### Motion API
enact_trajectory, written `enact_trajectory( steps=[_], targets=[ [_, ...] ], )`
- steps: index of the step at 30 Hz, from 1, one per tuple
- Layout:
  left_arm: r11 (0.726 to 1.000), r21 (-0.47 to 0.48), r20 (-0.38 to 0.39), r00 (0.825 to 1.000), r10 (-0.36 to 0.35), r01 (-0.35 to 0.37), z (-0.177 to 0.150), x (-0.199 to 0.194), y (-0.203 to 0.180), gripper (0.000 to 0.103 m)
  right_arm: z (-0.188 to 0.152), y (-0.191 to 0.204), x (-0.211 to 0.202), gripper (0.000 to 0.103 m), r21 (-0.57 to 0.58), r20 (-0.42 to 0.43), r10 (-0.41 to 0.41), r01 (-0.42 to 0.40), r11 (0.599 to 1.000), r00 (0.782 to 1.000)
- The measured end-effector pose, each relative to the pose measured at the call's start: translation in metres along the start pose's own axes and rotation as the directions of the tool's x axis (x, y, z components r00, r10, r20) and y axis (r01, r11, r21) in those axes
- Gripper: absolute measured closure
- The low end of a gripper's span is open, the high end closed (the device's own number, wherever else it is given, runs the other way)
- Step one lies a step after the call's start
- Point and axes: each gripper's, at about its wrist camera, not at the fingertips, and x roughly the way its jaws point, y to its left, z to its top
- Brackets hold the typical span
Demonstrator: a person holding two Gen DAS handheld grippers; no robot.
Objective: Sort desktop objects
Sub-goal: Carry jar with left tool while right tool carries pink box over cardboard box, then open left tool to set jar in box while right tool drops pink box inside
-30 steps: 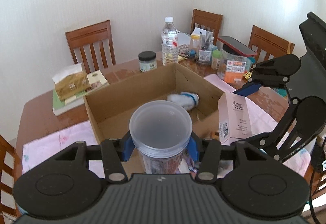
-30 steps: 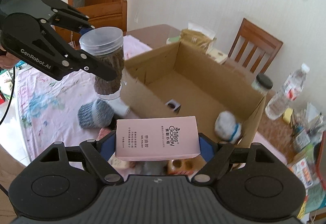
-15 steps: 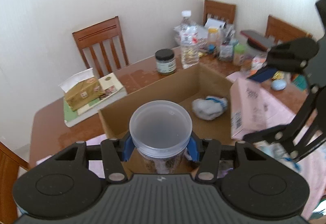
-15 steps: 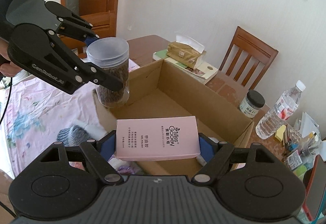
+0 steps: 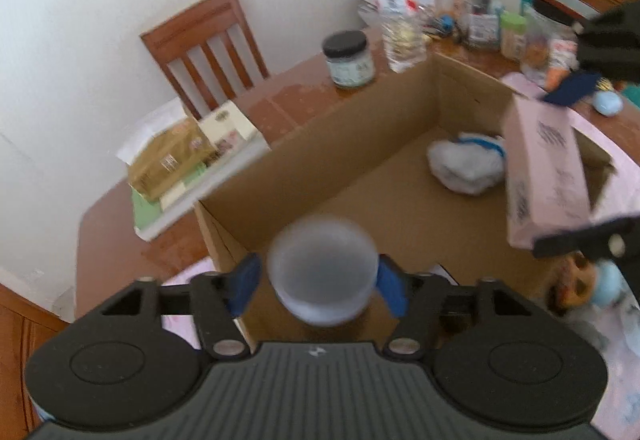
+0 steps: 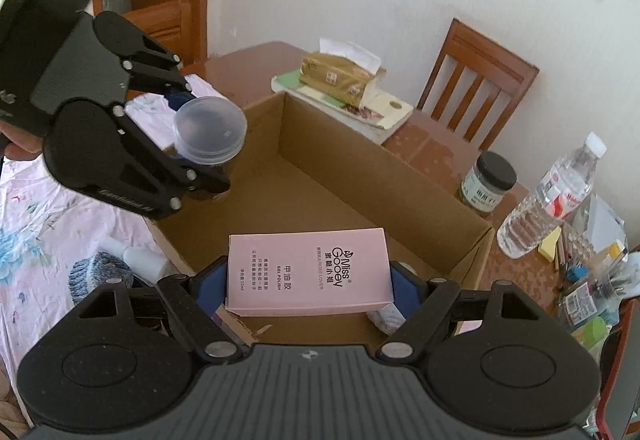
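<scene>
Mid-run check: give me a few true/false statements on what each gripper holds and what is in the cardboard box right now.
1. The left gripper holds a clear-lidded jar. True.
2. The right gripper is empty. False: it clamps a pink box.
3. The cardboard box already holds a white bundle. True.
4. The black-lidded jar sits inside the cardboard box. False: it stands outside, on the table.

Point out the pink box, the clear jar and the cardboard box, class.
pink box (image 6: 306, 272): right wrist view, middle of its printed top face.
clear jar (image 6: 210, 135): right wrist view, centre of its lid.
cardboard box (image 5: 336, 143): left wrist view, inner face of its far wall.
</scene>
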Motion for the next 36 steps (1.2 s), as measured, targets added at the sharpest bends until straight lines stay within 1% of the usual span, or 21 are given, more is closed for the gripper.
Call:
enact_trajectory(
  steps=[2, 5, 7, 10, 15, 16, 17, 19, 25, 36],
  targets=[
    [1.0, -0.007, 0.018, 1.0, 0.013, -0.013, 0.004, 0.001, 0.004, 0.024, 0.001, -0.003, 0.006, 0.018, 0.018, -0.01, 0.003, -0.003, 1.0, 1.0],
    [1.0, -0.011, 0.039, 0.999, 0.019, -0.019, 0.009, 0.0, 0.007, 0.023, 0.001, -0.007, 0.011, 0.018, 0.043, -0.013, 0.007, -0.007, 0.999, 1.0],
    [1.0, -0.014, 0.04, 0.999, 0.017, -0.016, 0.009, -0.001, 0.009, 0.023, 0.001, -0.009, 0.013, 0.018, 0.052, -0.013, 0.003, -0.003, 0.999, 1.0],
    [1.0, -0.022, 0.037, 0.999, 0.012, -0.012, 0.006, -0.002, 0.012, 0.017, 0.002, -0.01, 0.016, 0.018, 0.058, -0.017, 0.0, 0.001, 0.998, 1.0],
    [1.0, -0.028, 0.032, 0.999, 0.011, -0.01, 0.0, -0.007, 0.013, 0.016, 0.004, -0.01, 0.02, 0.018, 0.055, -0.016, -0.013, 0.014, 0.998, 1.0],
    [1.0, -0.03, 0.033, 0.999, 0.007, -0.006, -0.001, -0.009, 0.013, 0.015, 0.005, -0.01, 0.021, 0.017, 0.054, -0.018, -0.025, 0.026, 0.998, 1.0],
    [1.0, -0.031, 0.033, 0.999, 0.005, -0.004, -0.001, -0.01, 0.013, 0.014, 0.006, -0.009, 0.022, 0.012, 0.054, -0.02, -0.036, 0.037, 0.998, 0.999],
    [1.0, -0.032, 0.039, 0.999, 0.003, -0.001, -0.002, -0.013, 0.013, 0.012, 0.006, -0.008, 0.022, 0.01, 0.053, -0.016, -0.042, 0.042, 0.998, 0.999],
    [0.999, -0.04, 0.052, 0.999, -0.008, 0.01, -0.005, -0.023, 0.013, 0.012, 0.005, -0.001, 0.019, 0.006, 0.04, -0.012, -0.042, 0.042, 0.998, 0.999],
    [0.999, -0.042, 0.076, 0.997, -0.025, 0.028, -0.015, -0.049, 0.009, 0.011, -0.005, 0.006, 0.005, 0.001, 0.058, 0.0, -0.053, 0.053, 0.997, 0.999]
  ],
)
